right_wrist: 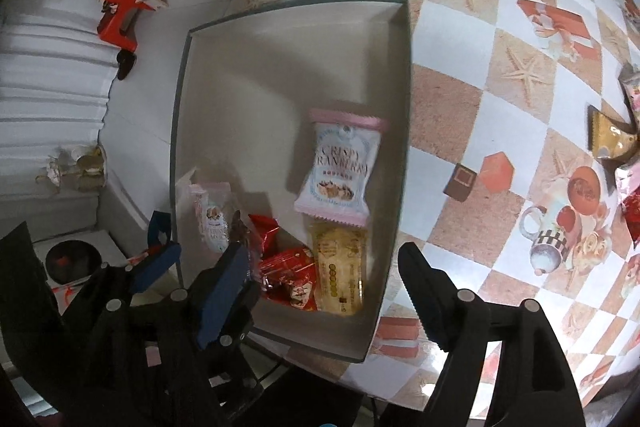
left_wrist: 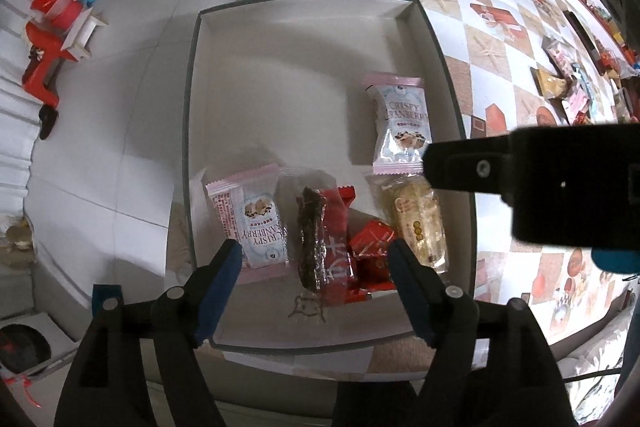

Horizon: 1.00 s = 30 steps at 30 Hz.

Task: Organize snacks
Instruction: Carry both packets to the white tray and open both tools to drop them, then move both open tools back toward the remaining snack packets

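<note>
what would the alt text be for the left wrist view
An open left gripper hovers over a shallow grey box holding five wrapped snacks: two pink cranberry packs, two red packs and a yellow one. The box sits on a checked tablecloth.

"crispy cranberry" stands on the pink-edged packet (left_wrist: 400, 123) at about 2 o'clock in the box (left_wrist: 192, 107), and again, upside down, on the second pink packet (left_wrist: 256, 223) at 8 o'clock. print on the red wrappers (left_wrist: 340, 251) and the yellow bar (left_wrist: 420, 223) cannot be read.
</note>
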Tool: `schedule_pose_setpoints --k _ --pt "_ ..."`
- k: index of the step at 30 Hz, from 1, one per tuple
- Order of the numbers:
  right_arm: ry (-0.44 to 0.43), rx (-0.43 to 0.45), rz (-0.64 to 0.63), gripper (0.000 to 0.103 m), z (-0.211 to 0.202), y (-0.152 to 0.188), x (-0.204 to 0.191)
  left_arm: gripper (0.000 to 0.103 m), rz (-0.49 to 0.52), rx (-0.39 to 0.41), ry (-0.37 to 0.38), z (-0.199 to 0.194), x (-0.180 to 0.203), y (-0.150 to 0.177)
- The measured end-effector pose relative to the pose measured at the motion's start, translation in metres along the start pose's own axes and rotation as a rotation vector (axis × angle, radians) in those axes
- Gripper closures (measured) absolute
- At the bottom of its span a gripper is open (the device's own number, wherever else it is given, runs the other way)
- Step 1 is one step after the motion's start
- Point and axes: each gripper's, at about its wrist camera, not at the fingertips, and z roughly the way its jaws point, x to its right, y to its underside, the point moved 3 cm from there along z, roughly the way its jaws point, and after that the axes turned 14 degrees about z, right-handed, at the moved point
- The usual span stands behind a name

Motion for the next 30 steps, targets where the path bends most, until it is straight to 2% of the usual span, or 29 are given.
schedule_pose_setpoints --k 1,2,3,10,18,26,30 --pt "0.002 0.004 0.007 0.023 -0.002 0.001 0.003 0.024 0.006 0.001 -0.005 -0.001 0.001 -0.001" --pt "0.006 0.009 0.018 0.009 -0.003 0.002 0.007 0.024 0.011 0.002 -0.007 -0.002 0.000 -0.002" --pt "0.005 0.020 0.029 0.000 -0.005 0.002 0.012 0.024 0.019 0.002 -0.008 -0.003 0.002 -0.002" --pt "0.031 0.036 0.140 0.000 -0.013 0.014 0.058 0.024 0.097 0.017 -0.012 -0.007 0.023 -0.014" --pt "0.050 0.032 0.318 0.000 -0.015 0.043 0.126 0.023 0.218 0.049 -0.006 -0.016 0.054 -0.032" --pt "0.154 0.169 0.311 0.000 -0.049 0.057 0.157 0.023 0.290 0.047 0.006 -0.020 0.088 -0.047" --pt "0.158 0.200 0.305 0.000 -0.063 0.059 0.175 0.023 0.317 0.052 0.007 -0.023 0.106 -0.055"
